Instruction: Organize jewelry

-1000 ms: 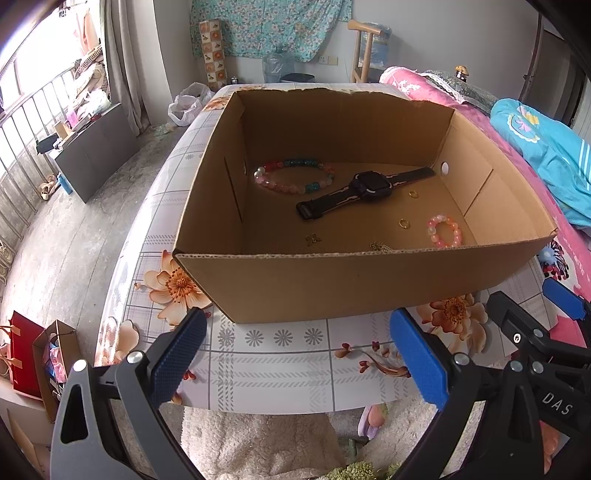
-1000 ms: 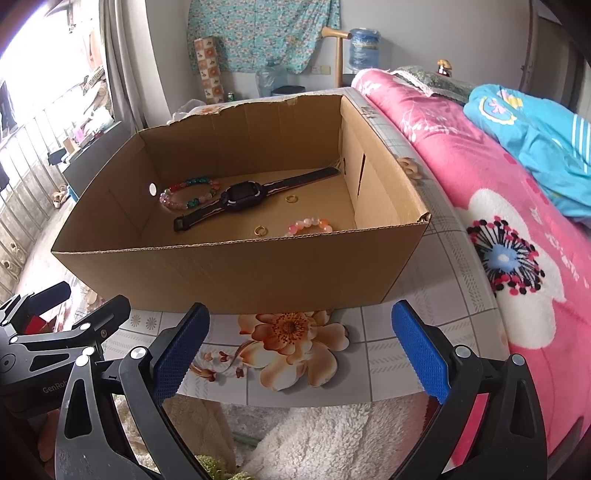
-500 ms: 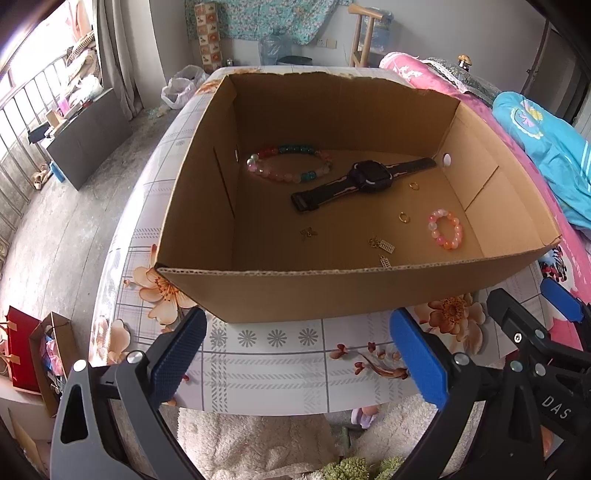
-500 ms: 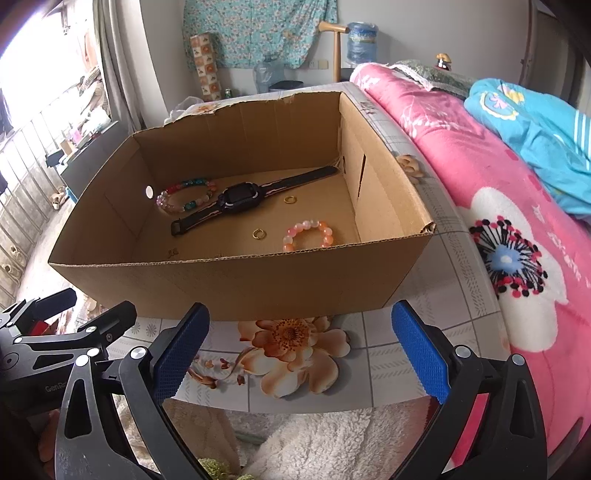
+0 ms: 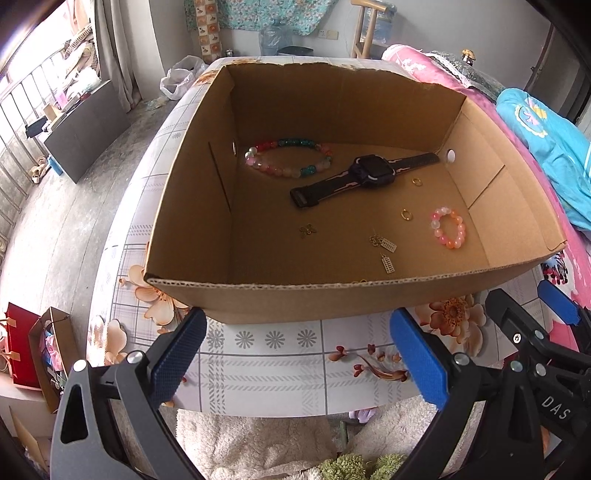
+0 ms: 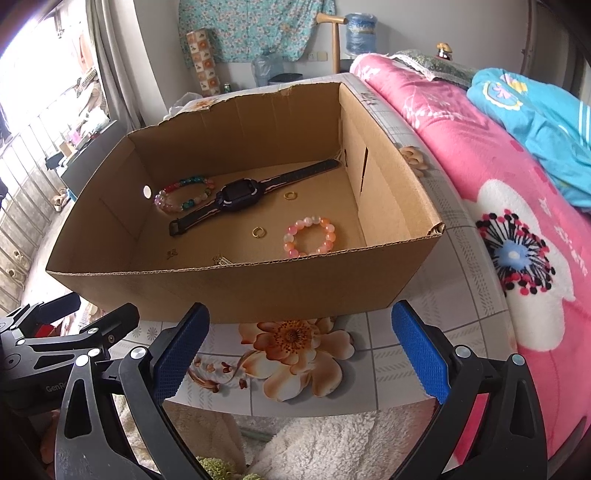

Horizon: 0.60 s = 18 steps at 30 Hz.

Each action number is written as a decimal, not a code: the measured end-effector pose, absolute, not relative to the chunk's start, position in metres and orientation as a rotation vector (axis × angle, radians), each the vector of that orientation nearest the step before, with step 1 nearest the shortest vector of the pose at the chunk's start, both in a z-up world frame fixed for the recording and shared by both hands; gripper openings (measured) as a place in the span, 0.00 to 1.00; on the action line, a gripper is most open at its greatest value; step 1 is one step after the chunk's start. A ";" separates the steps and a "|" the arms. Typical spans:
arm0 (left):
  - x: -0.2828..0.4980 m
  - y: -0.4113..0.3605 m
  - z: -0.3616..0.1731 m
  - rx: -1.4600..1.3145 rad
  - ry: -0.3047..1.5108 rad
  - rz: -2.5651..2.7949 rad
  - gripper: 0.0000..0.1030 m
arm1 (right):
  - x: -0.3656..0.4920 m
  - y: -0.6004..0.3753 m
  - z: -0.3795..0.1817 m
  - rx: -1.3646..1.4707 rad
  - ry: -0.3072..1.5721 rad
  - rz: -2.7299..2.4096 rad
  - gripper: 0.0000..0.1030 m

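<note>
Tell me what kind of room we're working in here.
Most likely a lived-in bedroom: a bed with a pink floral blanket sits right beside the table, and a floral cloth hangs on the far wall.

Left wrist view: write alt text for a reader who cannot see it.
An open cardboard box on a floral-tiled table holds a black watch, a multicoloured bead bracelet, a small pink bead bracelet, gold rings and charms. The left hand-held gripper hovers open before it.
</note>
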<state>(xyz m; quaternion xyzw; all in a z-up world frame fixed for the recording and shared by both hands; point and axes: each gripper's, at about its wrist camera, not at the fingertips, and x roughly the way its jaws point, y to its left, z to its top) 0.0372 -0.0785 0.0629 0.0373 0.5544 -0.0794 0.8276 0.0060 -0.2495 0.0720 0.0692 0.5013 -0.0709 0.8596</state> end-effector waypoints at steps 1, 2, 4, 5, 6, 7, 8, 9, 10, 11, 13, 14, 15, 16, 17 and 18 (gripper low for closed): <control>0.037 -0.078 0.063 0.078 1.179 -0.168 0.95 | 0.006 -0.249 0.072 0.145 1.053 -0.149 0.92; 0.038 -0.078 0.063 0.077 1.181 -0.168 0.95 | 0.006 -0.249 0.072 0.144 1.052 -0.150 0.92; 0.039 -0.077 0.062 0.076 1.184 -0.168 0.95 | 0.006 -0.249 0.072 0.145 1.053 -0.150 0.92; 0.039 -0.077 0.062 0.074 1.184 -0.168 0.95 | 0.006 -0.250 0.072 0.145 1.053 -0.149 0.92; 0.039 -0.077 0.062 0.073 1.185 -0.168 0.95 | 0.006 -0.249 0.072 0.146 1.053 -0.150 0.92; 0.039 -0.076 0.062 0.073 1.185 -0.167 0.95 | 0.006 -0.249 0.072 0.145 1.053 -0.150 0.92; 0.039 -0.076 0.062 0.073 1.185 -0.167 0.95 | 0.006 -0.249 0.072 0.144 1.052 -0.150 0.92; 0.039 -0.076 0.062 0.072 1.185 -0.167 0.95 | 0.006 -0.249 0.072 0.145 1.052 -0.150 0.92; 0.039 -0.076 0.062 0.072 1.185 -0.167 0.95 | 0.006 -0.249 0.072 0.145 1.052 -0.150 0.92; 0.039 -0.076 0.062 0.072 1.185 -0.166 0.95 | 0.006 -0.249 0.072 0.146 1.053 -0.150 0.92; 0.039 -0.076 0.062 0.073 1.184 -0.165 0.95 | 0.006 -0.249 0.072 0.146 1.054 -0.149 0.92; 0.039 -0.076 0.062 0.072 1.183 -0.164 0.95 | 0.006 -0.249 0.072 0.145 1.054 -0.150 0.92; 0.039 -0.076 0.062 0.072 1.183 -0.163 0.95 | 0.007 -0.249 0.072 0.145 1.054 -0.150 0.92; 0.039 -0.076 0.062 0.072 1.183 -0.163 0.95 | 0.007 -0.249 0.072 0.146 1.055 -0.148 0.92; 0.039 -0.076 0.062 0.071 1.183 -0.163 0.95 | 0.007 -0.249 0.072 0.146 1.055 -0.148 0.92; 0.039 -0.076 0.062 0.071 1.183 -0.163 0.95 | 0.007 -0.249 0.072 0.145 1.054 -0.149 0.92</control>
